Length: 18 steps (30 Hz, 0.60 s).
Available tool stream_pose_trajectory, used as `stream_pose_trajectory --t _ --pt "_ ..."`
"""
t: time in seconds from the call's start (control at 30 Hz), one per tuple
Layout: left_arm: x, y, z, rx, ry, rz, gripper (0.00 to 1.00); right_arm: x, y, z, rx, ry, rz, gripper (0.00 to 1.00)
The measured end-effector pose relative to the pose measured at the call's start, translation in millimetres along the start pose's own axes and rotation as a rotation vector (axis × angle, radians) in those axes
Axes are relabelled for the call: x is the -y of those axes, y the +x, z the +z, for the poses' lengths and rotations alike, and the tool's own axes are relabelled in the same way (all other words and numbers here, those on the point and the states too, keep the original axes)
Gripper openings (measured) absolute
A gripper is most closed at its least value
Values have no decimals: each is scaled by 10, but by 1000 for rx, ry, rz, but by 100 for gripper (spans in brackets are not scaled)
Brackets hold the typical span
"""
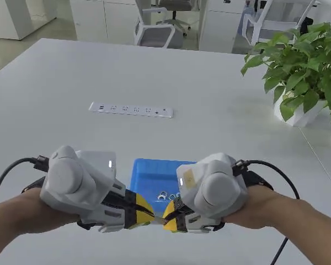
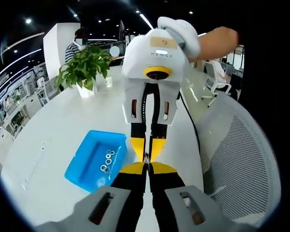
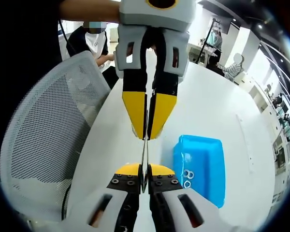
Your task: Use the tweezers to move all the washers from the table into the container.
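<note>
The left tongs (image 1: 147, 212) and right tongs (image 1: 170, 214) are meeting tip to tip over the counter's (image 1: 154, 77) near edge, both clamping slim tweezers (image 3: 145, 154). Several washers (image 1: 166, 195) are lying in the blue container (image 1: 149, 171) beyond. Probably one grip should be holding firm during any handover.

**Both hand-held grippers, as I see them on my feeds**

In the head view the left hand-held gripper (image 1: 148, 212) and the right hand-held gripper (image 1: 167, 216) look like twins. Each has a bulbous, glossy white housing with a small white indicator light on its flank. The right housing carries a pale yellow label (image 2: 163, 42), but I cannot read its dark lettering. The jaws are black with bright yellow tips. A black left cable (image 1: 27, 160) leaves the rear of one housing and a black right cable (image 1: 259, 162) leaves the other. In the right gripper view, small dark screws (image 3: 117, 181) dot the black blocks behind the yellow tips. Pale grey slotted arms (image 3: 174, 212) run below those blocks.
</note>
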<state>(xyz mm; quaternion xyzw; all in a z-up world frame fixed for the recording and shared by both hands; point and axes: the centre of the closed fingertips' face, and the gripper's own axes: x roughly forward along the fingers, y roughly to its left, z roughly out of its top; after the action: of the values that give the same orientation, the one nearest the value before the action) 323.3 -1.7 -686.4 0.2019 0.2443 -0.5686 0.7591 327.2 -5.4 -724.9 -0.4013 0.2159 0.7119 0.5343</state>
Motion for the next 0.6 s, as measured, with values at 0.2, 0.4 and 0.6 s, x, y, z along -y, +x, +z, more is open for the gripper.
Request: stream_pose_trajectory --t 0.2,0.4,0.6 --pt "40 78 -131 -40 8 -26 6 -51 27 -62 -19 -2 7 5" --pt "91 175 -299 -97 35 -42 6 -114 95 -129 -34 2 16 5" --pt "114 304 -529 -183 79 -49 6 -171 237 -229 -37 13 12 5"
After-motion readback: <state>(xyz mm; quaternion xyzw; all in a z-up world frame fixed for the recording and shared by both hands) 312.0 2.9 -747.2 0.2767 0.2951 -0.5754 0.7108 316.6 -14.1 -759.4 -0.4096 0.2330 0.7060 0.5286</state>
